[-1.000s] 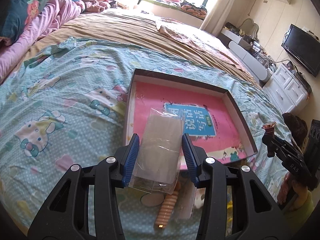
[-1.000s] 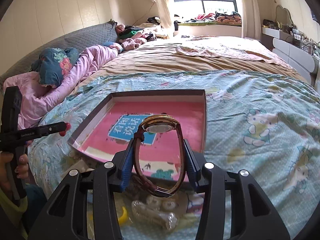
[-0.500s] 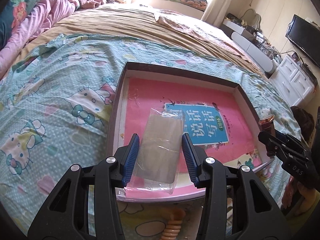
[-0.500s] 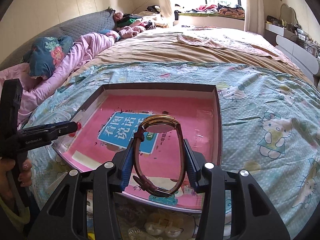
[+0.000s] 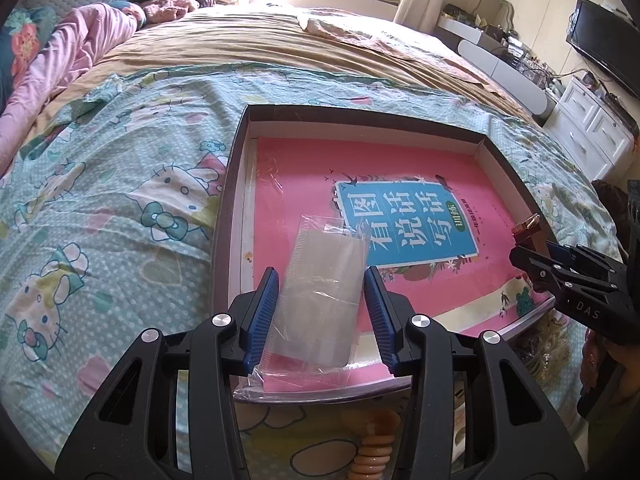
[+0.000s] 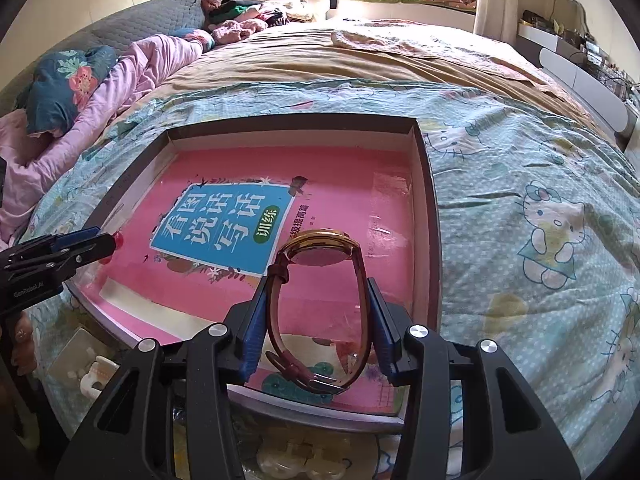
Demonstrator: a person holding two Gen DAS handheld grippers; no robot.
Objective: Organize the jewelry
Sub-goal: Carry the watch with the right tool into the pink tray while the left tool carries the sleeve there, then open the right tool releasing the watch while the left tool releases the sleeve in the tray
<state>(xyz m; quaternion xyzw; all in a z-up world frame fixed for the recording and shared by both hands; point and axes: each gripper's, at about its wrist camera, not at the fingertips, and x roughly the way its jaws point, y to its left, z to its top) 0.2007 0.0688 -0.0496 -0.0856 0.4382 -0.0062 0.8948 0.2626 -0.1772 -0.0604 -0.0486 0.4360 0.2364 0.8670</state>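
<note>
A shallow dark-rimmed box (image 5: 236, 168) (image 6: 428, 184) lies on the bed with a pink book cover as its floor. My left gripper (image 5: 320, 284) is shut on a clear plastic packet (image 5: 320, 292), held over the box's near left corner. My right gripper (image 6: 316, 296) is shut on a gold-cased watch with a brown leather strap (image 6: 320, 252), held over the near right part of the box. The right gripper shows at the right edge of the left wrist view, tipped by the watch (image 5: 526, 228). The left gripper (image 6: 108, 242) shows at the left of the right wrist view.
The bed carries a teal cartoon-cat sheet (image 5: 100, 200) and a tan blanket (image 6: 320, 60) farther back. Loose items lie in front of the box: an orange spiral band (image 5: 374, 452), white pieces (image 6: 96, 376) and clear beads (image 6: 300, 460). Pink bedding is piled at left; white drawers (image 5: 592, 136) stand at right.
Both grippers have come forward and down over the box, which now looks larger and nearer. The packet and the watch stayed gripped.
</note>
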